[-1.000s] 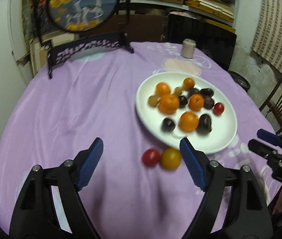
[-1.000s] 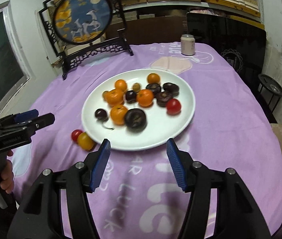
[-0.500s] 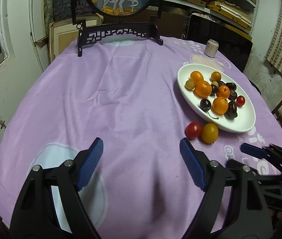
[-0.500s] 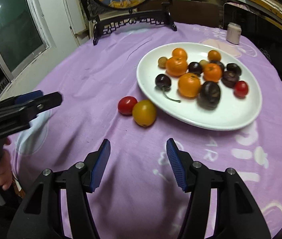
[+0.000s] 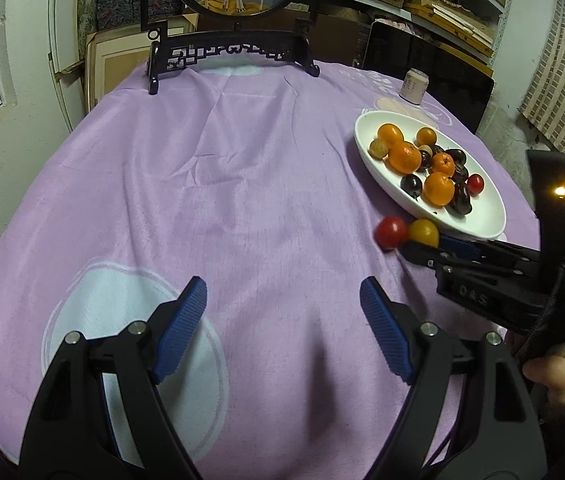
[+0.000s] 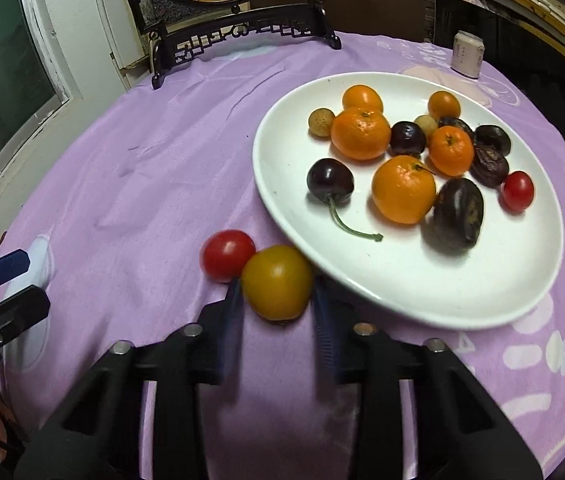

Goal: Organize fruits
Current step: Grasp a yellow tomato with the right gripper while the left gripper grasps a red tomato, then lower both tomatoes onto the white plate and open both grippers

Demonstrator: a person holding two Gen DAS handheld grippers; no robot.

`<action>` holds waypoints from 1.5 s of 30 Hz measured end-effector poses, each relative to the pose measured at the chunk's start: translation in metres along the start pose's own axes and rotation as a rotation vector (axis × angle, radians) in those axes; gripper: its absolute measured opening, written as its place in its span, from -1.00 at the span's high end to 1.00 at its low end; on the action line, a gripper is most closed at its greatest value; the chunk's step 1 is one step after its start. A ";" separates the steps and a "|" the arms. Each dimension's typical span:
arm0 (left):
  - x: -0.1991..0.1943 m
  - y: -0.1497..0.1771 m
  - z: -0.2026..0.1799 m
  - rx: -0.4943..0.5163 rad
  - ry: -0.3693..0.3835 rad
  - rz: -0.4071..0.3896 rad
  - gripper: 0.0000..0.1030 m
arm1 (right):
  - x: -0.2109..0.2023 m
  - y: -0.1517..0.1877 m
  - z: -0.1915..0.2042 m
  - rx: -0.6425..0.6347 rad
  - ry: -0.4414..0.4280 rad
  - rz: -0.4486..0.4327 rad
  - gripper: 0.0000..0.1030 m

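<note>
A white plate [image 6: 482, 288] on the purple cloth holds several oranges, dark cherries and plums, and a red tomato [image 6: 518, 191]. Beside its near rim lie a yellow tomato [image 6: 277, 282] and a red tomato [image 6: 226, 255], touching each other. My right gripper [image 6: 276, 304] has its blue pads on either side of the yellow tomato, jaws narrowed around it; whether they touch it is unclear. In the left wrist view the plate [image 5: 378, 178], red tomato [image 5: 391, 231] and yellow tomato [image 5: 423, 232] sit at right. My left gripper [image 5: 282, 330] is open and empty over the cloth.
A black carved stand with a round painted screen [image 5: 238, 46] stands at the table's far edge. A small can [image 6: 468, 54] stands behind the plate. A dark chair [image 5: 426, 56] and shelves lie beyond the table.
My right gripper has moved forward to the yellow tomato and narrowed its jaws around it. My left gripper has pulled back and left, still open.
</note>
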State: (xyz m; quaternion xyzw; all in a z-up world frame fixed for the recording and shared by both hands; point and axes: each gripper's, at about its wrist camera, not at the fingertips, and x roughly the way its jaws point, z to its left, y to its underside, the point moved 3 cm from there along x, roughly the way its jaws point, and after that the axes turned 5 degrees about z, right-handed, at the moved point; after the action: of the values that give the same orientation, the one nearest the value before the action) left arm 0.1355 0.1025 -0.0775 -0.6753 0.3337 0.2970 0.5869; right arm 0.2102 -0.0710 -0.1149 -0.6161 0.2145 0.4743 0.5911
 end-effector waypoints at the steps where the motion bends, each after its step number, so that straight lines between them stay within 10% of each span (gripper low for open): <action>1: 0.001 -0.001 -0.001 0.000 0.001 0.002 -0.57 | -0.001 0.000 -0.001 0.006 -0.010 0.001 0.32; 18: 0.064 -0.030 -0.101 0.229 0.013 0.068 -0.54 | -0.073 0.064 -0.078 0.153 -0.031 -0.059 0.32; 22: 0.081 -0.032 -0.111 0.236 0.001 0.104 -0.39 | -0.078 0.067 -0.094 0.181 -0.046 -0.077 0.32; 27: 0.102 -0.034 -0.115 0.232 -0.013 0.157 0.24 | -0.079 0.071 -0.103 0.201 -0.070 -0.081 0.32; 45: 0.028 -0.030 -0.125 0.236 0.075 0.056 0.46 | -0.095 0.050 -0.114 0.184 -0.044 -0.132 0.32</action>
State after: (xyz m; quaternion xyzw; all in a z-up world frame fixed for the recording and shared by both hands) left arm 0.1775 -0.0216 -0.0651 -0.6026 0.4066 0.2467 0.6408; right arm 0.1630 -0.2158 -0.0788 -0.5615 0.2028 0.4261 0.6797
